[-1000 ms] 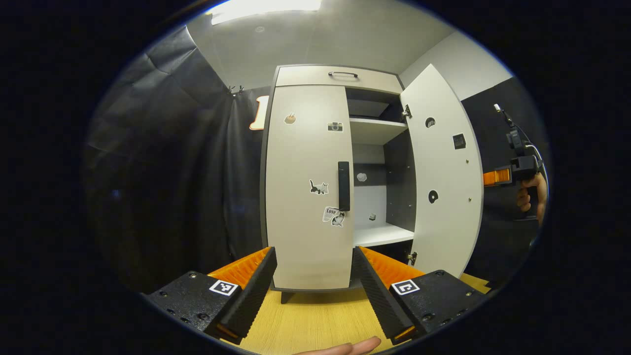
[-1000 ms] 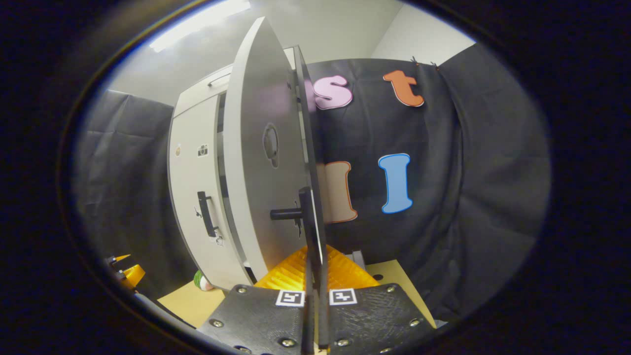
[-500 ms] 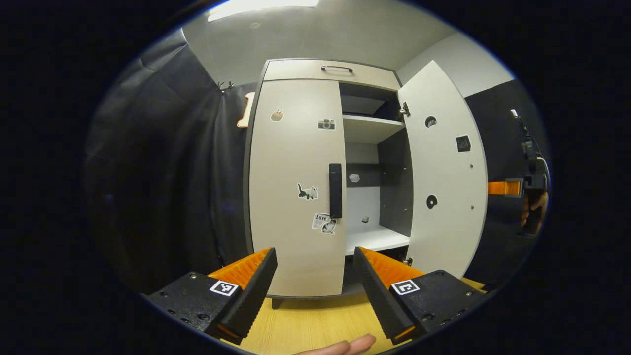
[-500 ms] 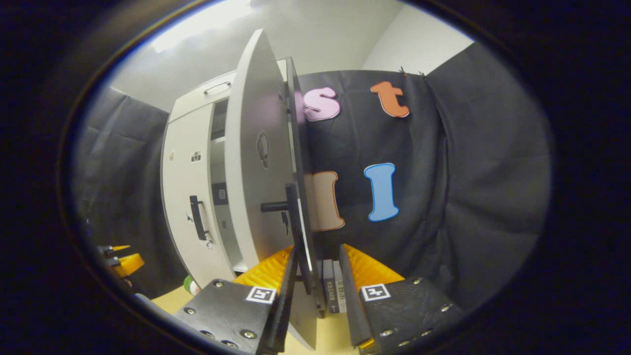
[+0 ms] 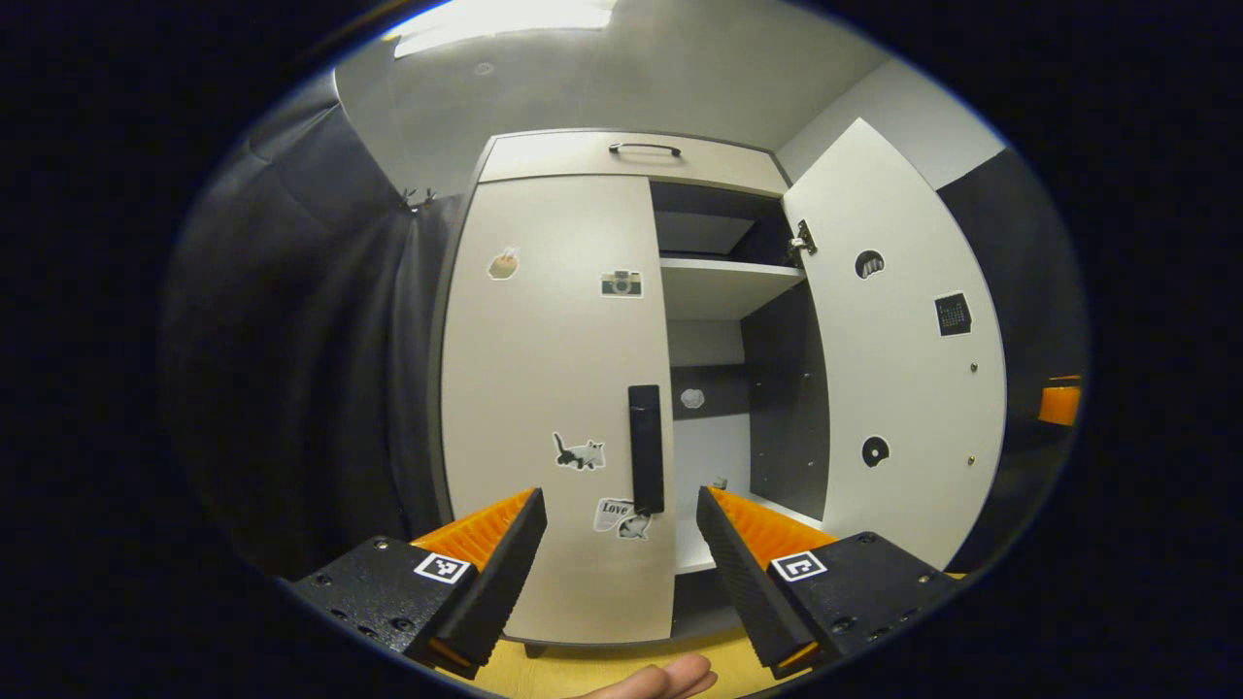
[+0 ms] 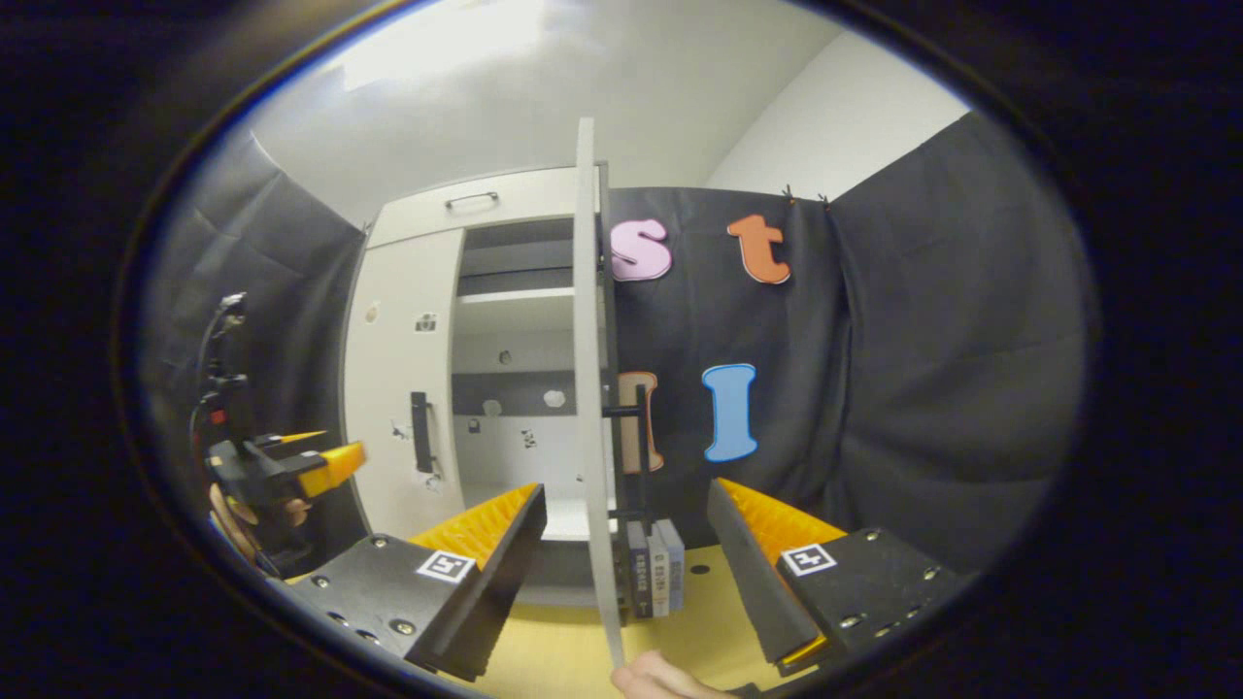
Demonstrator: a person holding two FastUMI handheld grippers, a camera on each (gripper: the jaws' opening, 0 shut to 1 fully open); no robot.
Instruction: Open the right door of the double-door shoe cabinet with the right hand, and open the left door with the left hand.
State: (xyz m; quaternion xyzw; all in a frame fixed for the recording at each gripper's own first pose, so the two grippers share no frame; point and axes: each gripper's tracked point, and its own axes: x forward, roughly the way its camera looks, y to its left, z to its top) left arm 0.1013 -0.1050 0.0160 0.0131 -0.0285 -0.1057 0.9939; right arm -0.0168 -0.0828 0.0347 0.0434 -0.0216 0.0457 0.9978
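Pale grey laminate covers the shoe cabinet (image 5: 573,155), which we see standing upright at the back edge of the wooden worktop (image 6: 558,655), its long axis vertical. Its right door (image 5: 898,359) is swung wide on its hinges, inner face toward us in the left gripper view and edge-on in the right gripper view, where that thin edge (image 6: 587,388) rises between the fingers without touching either. The left door (image 5: 554,408) lies flat against the cabinet front, its dark handle (image 5: 645,448) running vertically along the inner edge. The left gripper (image 5: 621,553) faces that handle with its fingers spread apart and nothing between them; the handle's lower end sits just above the gap. The right gripper (image 6: 626,568) is likewise spread and grips nothing. The right gripper view also gives us the left gripper (image 6: 291,471) from the side, in a hand, near the left door, plus a few books (image 6: 653,581) standing on the worktop behind the open door. Small stickers (image 5: 579,451) dot the left door.
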